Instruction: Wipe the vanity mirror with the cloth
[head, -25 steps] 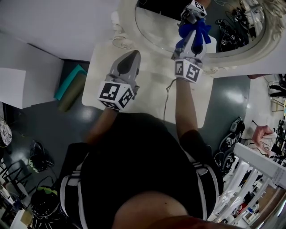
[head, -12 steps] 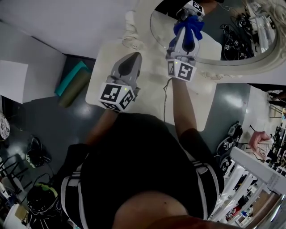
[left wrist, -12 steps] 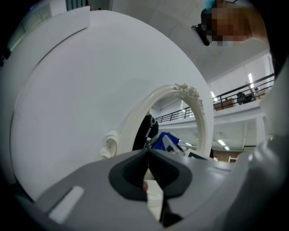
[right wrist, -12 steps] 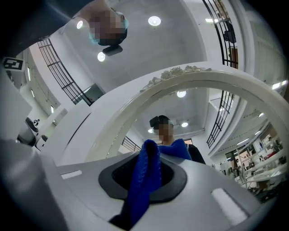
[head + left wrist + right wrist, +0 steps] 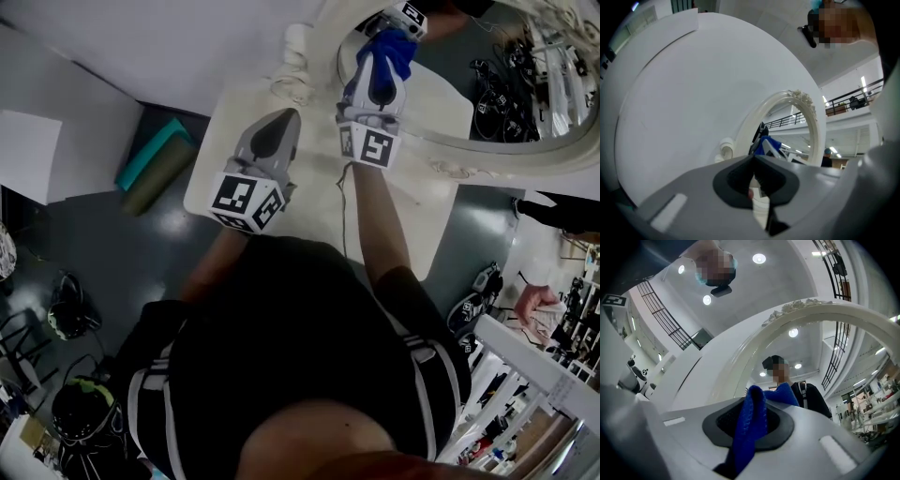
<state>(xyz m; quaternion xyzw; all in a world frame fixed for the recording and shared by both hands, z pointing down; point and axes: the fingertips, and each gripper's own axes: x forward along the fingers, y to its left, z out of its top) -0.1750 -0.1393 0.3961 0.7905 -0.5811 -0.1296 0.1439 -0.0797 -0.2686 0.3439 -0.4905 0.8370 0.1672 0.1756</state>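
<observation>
Near first: left tool [image 5: 278, 120] sat in the left centre of the head view over the bench [image 5: 309, 202], same spot as a second earlier. In its own view the left tool [image 5: 753, 163] had its jaws closed together with nothing between them. It was idle.

Right tool [image 5: 379, 67] was the one that moved. Over the last second it slid left along the lower part of the glass. It was near the bottom middle before and was now close to the left curve of the frame. The head camera had swung as well, so the mirror [image 5: 511, 89] sat further right in the frame than before.

My read: a leftward wipe stroke was in progress and nearly out of glass on that side. The wide stretch of glass to the right probably still needed passes.

Right tool [image 5: 751, 420] was clamped on the cloth [image 5: 749, 432]. The cloth was blue with a coarse weave, folded into a ridge standing above the pads, with a tail hanging below them.

In the head view the cloth [image 5: 392, 52] was bunched at the tool tip in the upper centre. It met its own reflection, so it looked pressed on the glass.

Far: the mirror [image 5: 820, 315] was oval with a cream moulded frame, standing at the back of the bench.
</observation>
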